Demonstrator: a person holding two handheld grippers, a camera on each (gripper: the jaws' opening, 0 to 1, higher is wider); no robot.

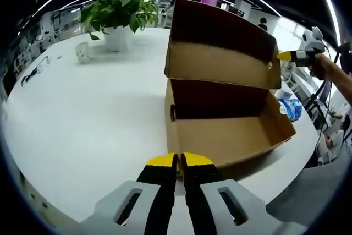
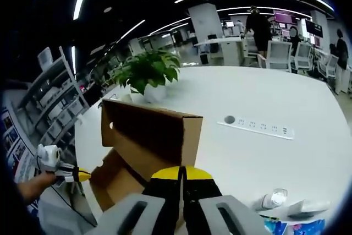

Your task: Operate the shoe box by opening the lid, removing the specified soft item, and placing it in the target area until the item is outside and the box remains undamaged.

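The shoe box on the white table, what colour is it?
Plain brown cardboard, inside and outside; the shoe box shows best in the left gripper view.

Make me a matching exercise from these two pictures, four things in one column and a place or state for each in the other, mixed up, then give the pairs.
Things:
1. shoe box
2. potted plant
3. power strip
4. left gripper

Places or states:
A. lies flat on the white table, sockets up
B. jaws together, yellow tips
C. lid raised, inside looks empty
D. stands in a white pot beyond the box

Pairs: 1-C, 2-D, 3-A, 4-B
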